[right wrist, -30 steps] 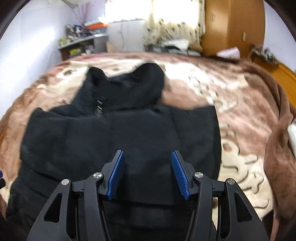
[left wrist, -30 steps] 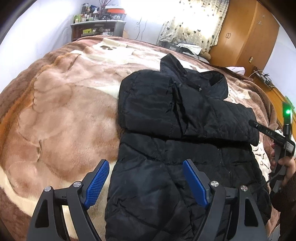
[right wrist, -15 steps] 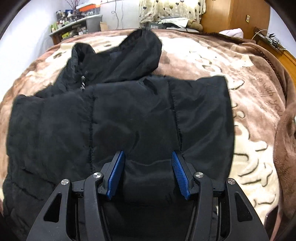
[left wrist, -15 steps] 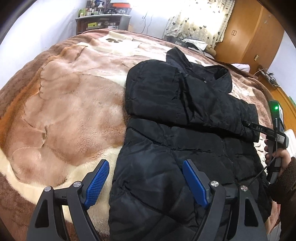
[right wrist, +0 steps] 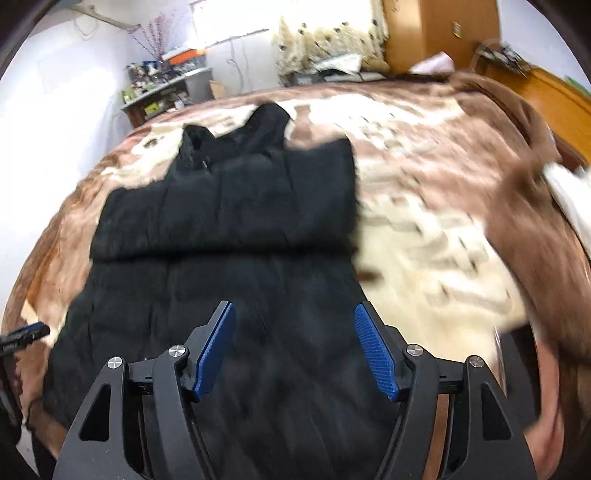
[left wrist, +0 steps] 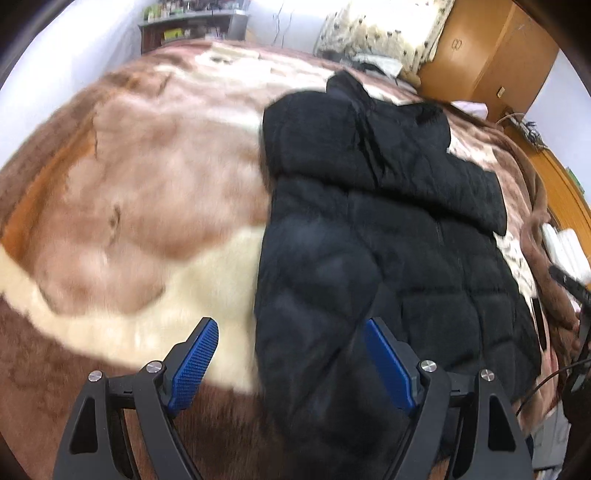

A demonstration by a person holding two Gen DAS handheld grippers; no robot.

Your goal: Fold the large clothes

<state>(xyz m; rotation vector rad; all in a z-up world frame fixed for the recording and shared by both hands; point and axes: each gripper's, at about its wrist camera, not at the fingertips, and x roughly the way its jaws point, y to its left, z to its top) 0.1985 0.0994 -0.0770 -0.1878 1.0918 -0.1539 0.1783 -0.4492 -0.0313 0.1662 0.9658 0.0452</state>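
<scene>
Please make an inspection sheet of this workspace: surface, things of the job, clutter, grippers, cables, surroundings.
Surface: brown and cream plush blanket covering a bed.
Job's things: black padded jacket lying flat, sleeves folded across the chest.
Clutter: white folded item at the blanket's right edge.
Grippers: left hand-held gripper open over the jacket's hem edge; right hand-held gripper open above the lower jacket; neither holds anything.
Cables: dark cable by the right gripper.
Surroundings: cluttered shelf, curtain, wooden wardrobe.
</scene>
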